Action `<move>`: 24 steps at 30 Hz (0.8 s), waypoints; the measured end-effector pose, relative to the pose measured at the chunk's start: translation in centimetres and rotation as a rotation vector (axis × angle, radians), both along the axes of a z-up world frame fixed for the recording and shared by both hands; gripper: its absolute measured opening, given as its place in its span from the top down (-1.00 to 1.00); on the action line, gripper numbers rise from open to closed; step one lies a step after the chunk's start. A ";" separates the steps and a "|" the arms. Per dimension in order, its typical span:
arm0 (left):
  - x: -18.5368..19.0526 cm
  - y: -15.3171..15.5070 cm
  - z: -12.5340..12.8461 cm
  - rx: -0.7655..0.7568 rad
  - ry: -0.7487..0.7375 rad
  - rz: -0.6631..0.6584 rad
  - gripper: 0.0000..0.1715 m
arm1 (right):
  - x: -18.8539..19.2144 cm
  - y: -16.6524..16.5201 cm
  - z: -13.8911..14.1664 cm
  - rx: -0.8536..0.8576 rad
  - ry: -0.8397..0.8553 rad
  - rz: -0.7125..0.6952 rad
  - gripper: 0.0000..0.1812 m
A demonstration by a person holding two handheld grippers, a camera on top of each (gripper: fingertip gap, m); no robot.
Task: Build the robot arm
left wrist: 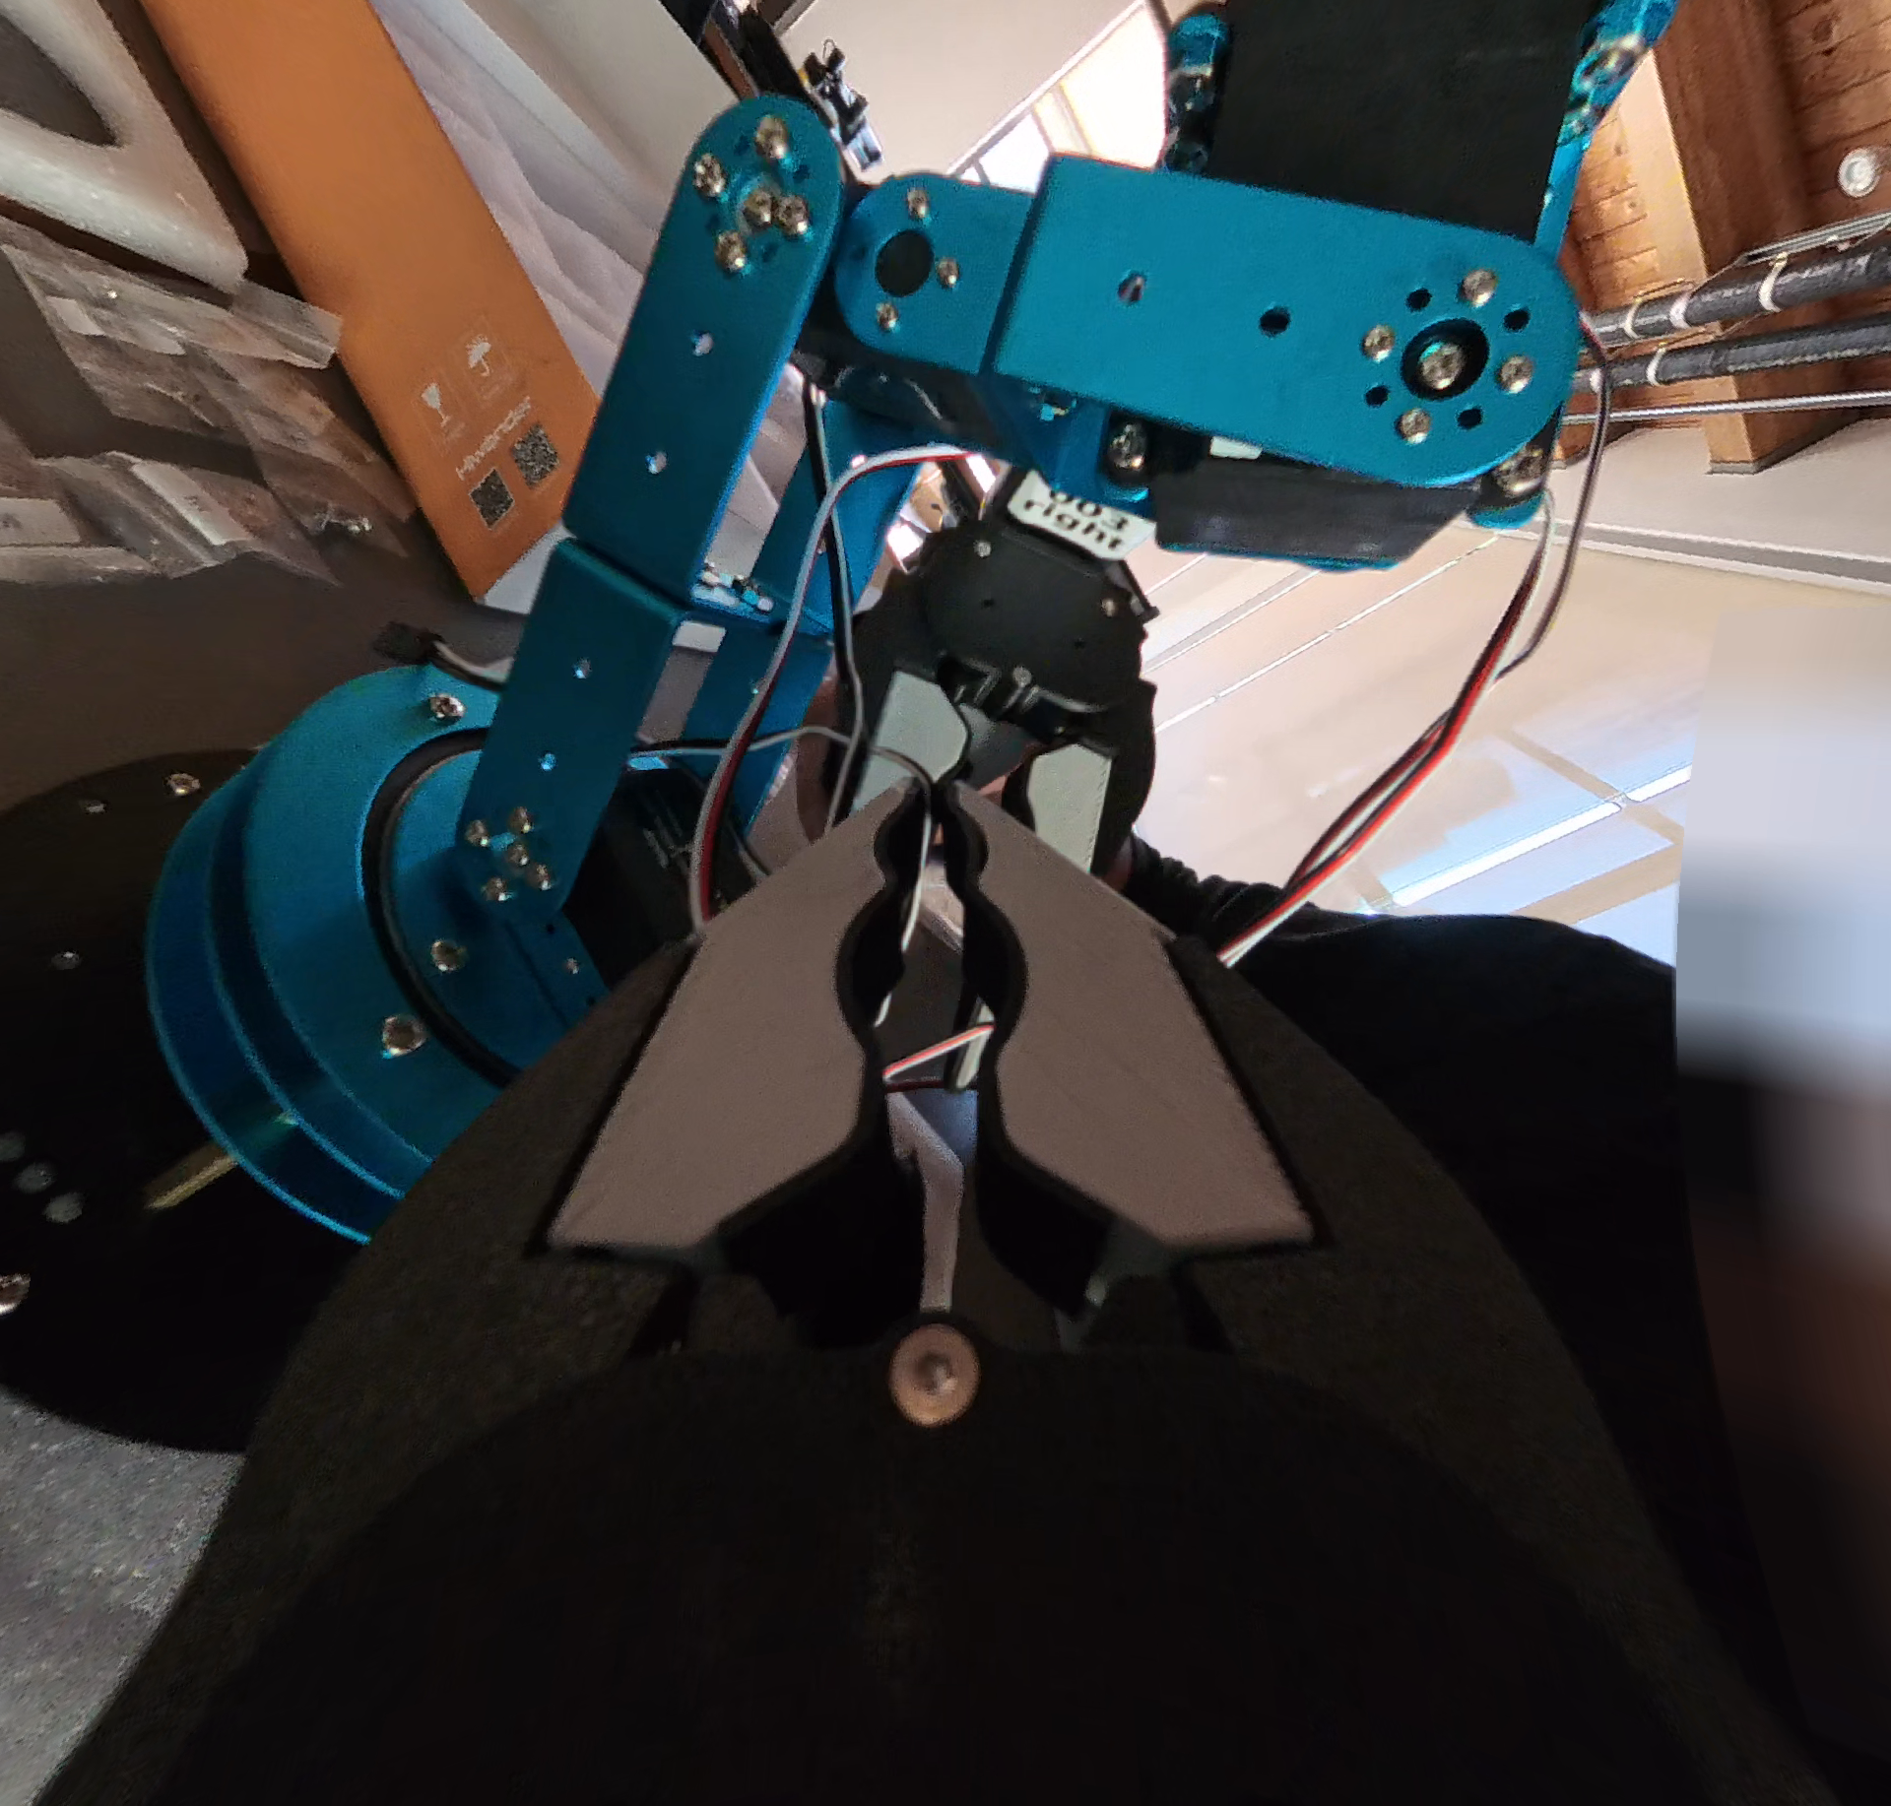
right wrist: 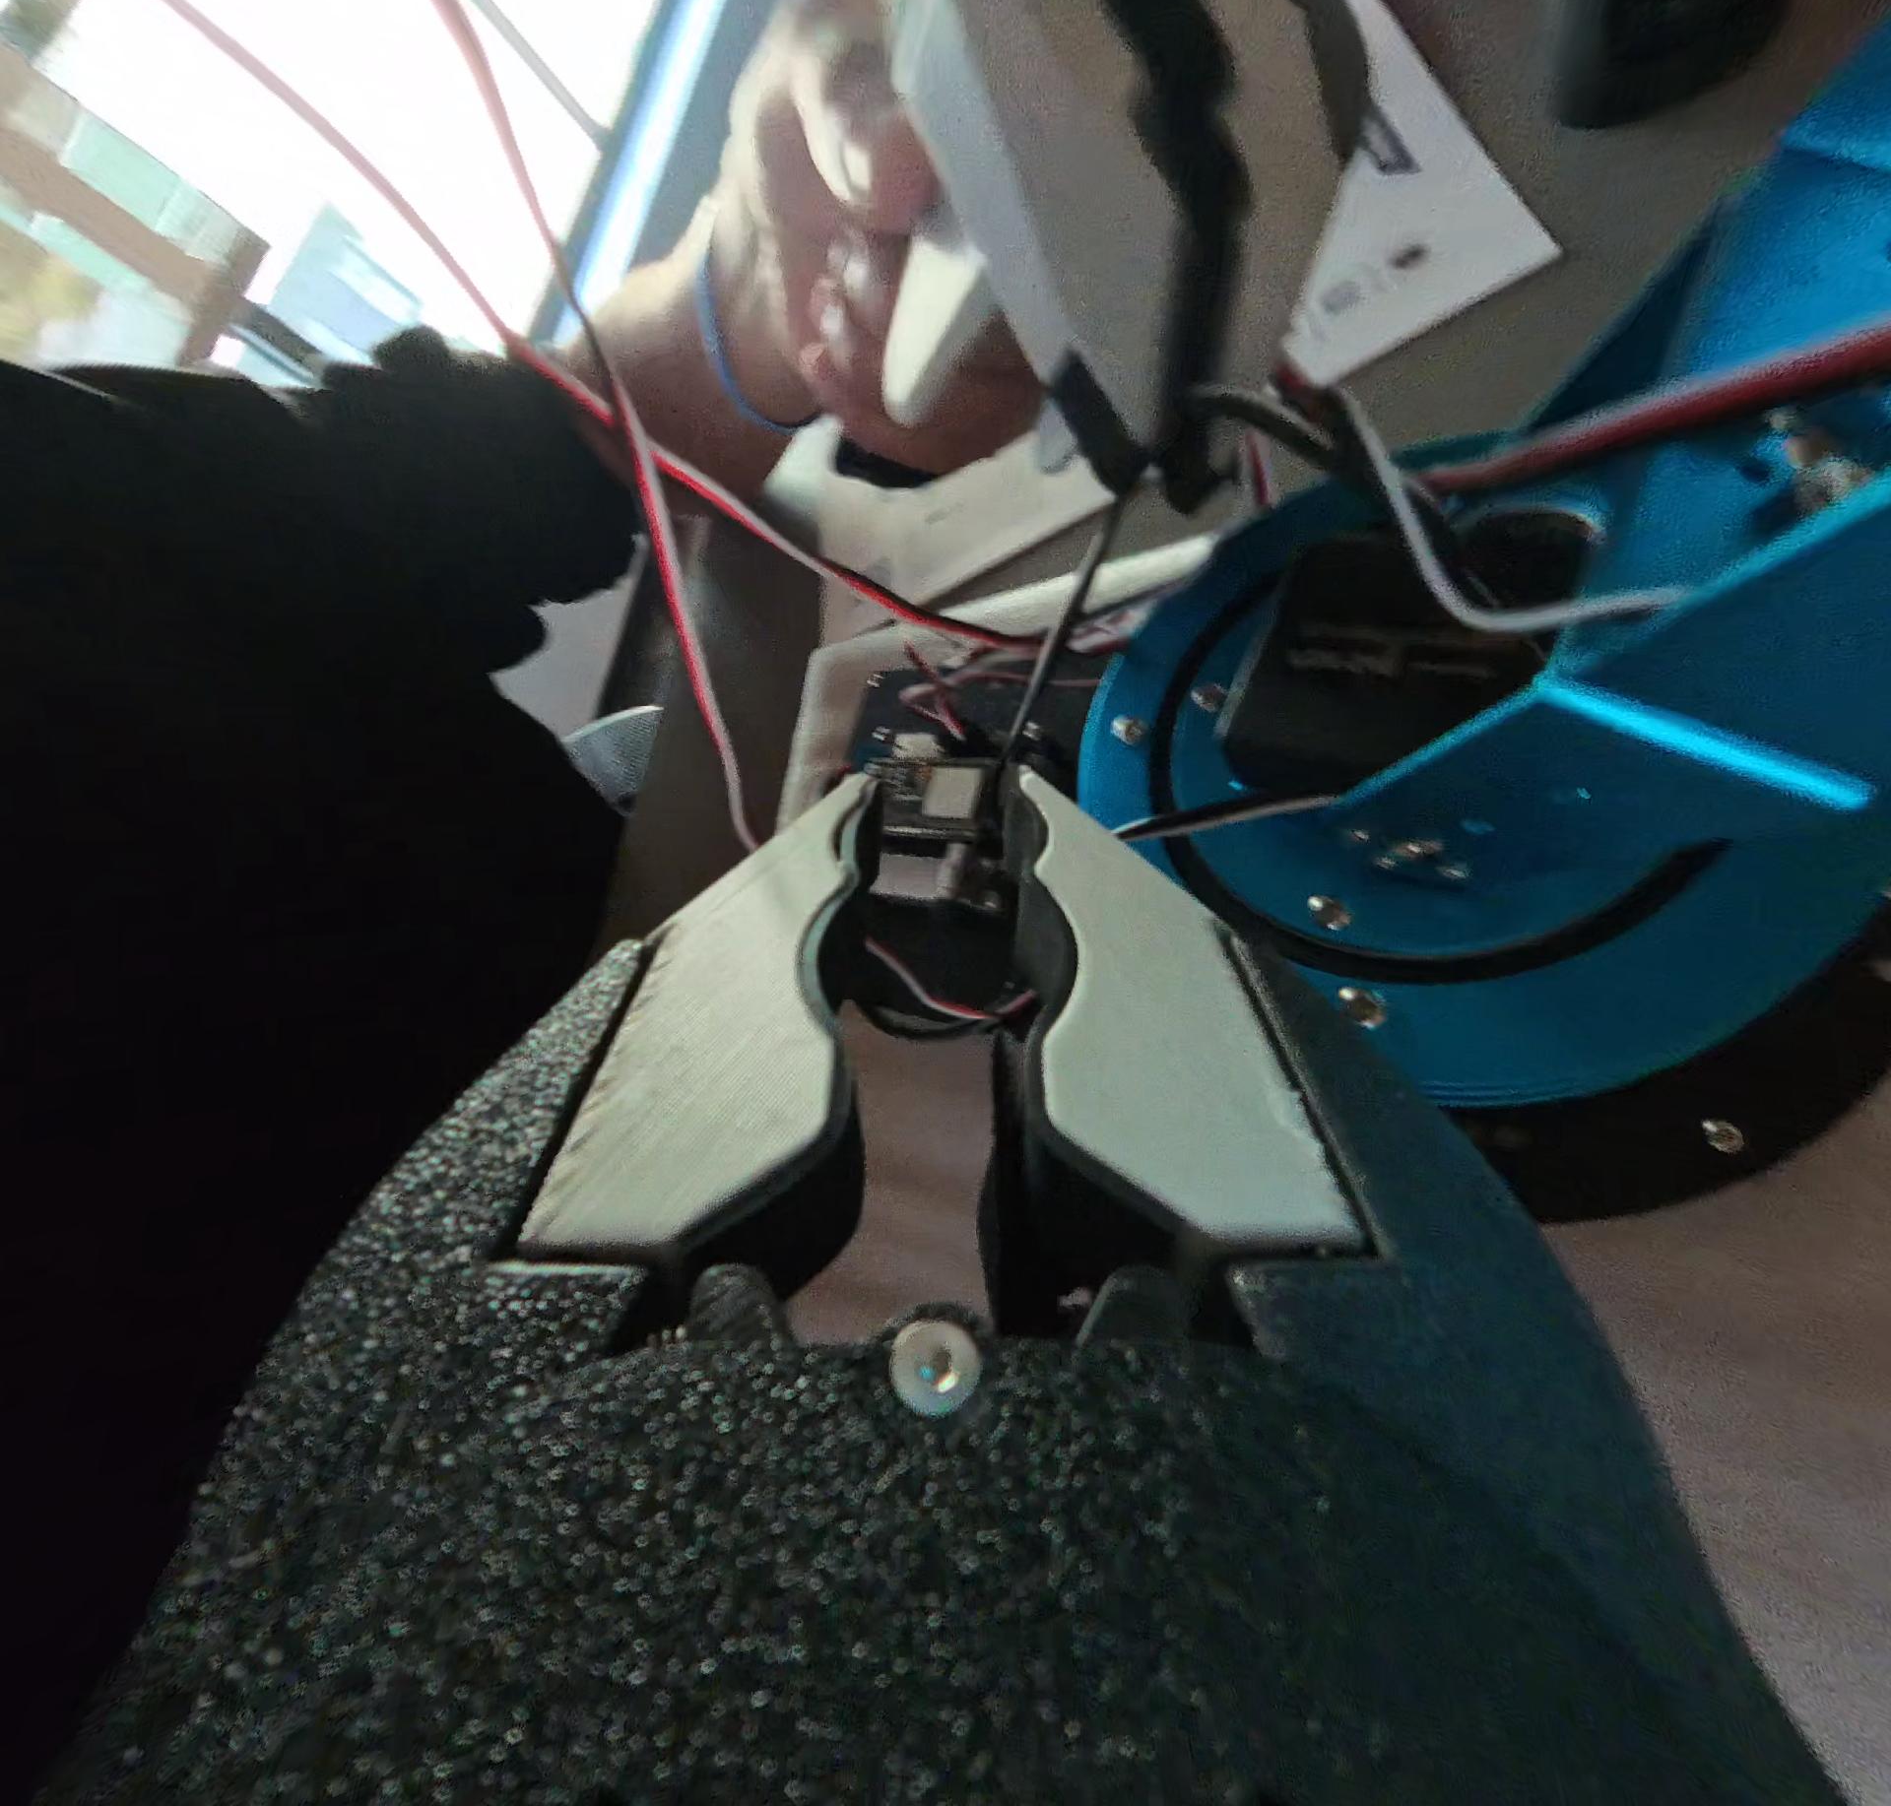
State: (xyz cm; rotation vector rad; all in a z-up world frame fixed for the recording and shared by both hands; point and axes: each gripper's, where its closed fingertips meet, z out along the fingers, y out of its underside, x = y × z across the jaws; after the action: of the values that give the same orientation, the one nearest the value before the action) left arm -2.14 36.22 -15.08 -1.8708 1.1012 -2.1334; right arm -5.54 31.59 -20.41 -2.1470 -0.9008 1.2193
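A blue metal robot arm [left wrist: 655,488] stands on a round blue base [left wrist: 307,949] that also shows in the right wrist view [right wrist: 1433,836]. My left gripper [left wrist: 926,797] is shut on a thin red, white and black servo cable [left wrist: 716,836] that hangs from the arm. It shows at the top of the right wrist view [right wrist: 1156,447], pinching the cable's black plug end. My right gripper [right wrist: 941,785] has its jaws partly apart. Its tips flank a small black circuit board [right wrist: 936,816] lying by the base. Contact with the board cannot be told.
More servo cables [right wrist: 655,488] cross the space above the brown table [right wrist: 1688,1399]. A dark sleeve [right wrist: 256,734] fills the left of the right wrist view. A bare hand [right wrist: 819,253] holds the left gripper. An orange carton [left wrist: 338,253] and foam blocks [left wrist: 113,130] stand behind the arm. Tip to tip, the grippers are about 7 centimetres apart.
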 end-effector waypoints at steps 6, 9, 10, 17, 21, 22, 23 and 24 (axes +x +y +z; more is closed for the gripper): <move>0.0 1.1 0.6 -0.086 -0.040 0.058 0.99 | 1.1 0.8 0.9 0.172 -0.049 -0.058 1.00; -0.3 1.2 0.4 -0.109 -0.058 0.044 0.94 | -0.1 0.3 4.6 0.028 0.179 -0.091 1.00; -0.5 0.9 0.6 -0.120 -0.068 0.037 0.87 | -0.4 0.4 5.9 -0.044 0.285 -0.114 1.00; -6.0 0.4 0.9 -0.060 -0.120 0.117 0.60 | -1.0 0.3 9.2 -0.395 0.823 -0.228 1.00; -10.0 0.0 -0.1 0.079 -0.115 0.263 0.60 | -1.3 0.0 4.9 -0.277 0.618 -0.319 1.00; -10.2 -0.8 -0.7 0.170 -0.093 0.272 0.61 | -1.1 0.1 4.4 -0.297 0.632 -0.339 1.00; -10.2 -1.8 -1.5 0.286 -0.057 0.268 0.61 | -1.1 -0.1 4.7 -0.352 0.703 -0.322 1.00; -9.9 -2.7 -2.2 0.418 -0.015 0.267 0.60 | -1.2 -0.3 5.2 -0.417 0.777 -0.295 1.00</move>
State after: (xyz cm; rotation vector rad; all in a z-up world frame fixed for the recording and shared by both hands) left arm -12.00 33.55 -17.31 -1.6920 1.1153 -1.6225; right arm -6.73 31.24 -15.26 -1.7271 0.0035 1.9747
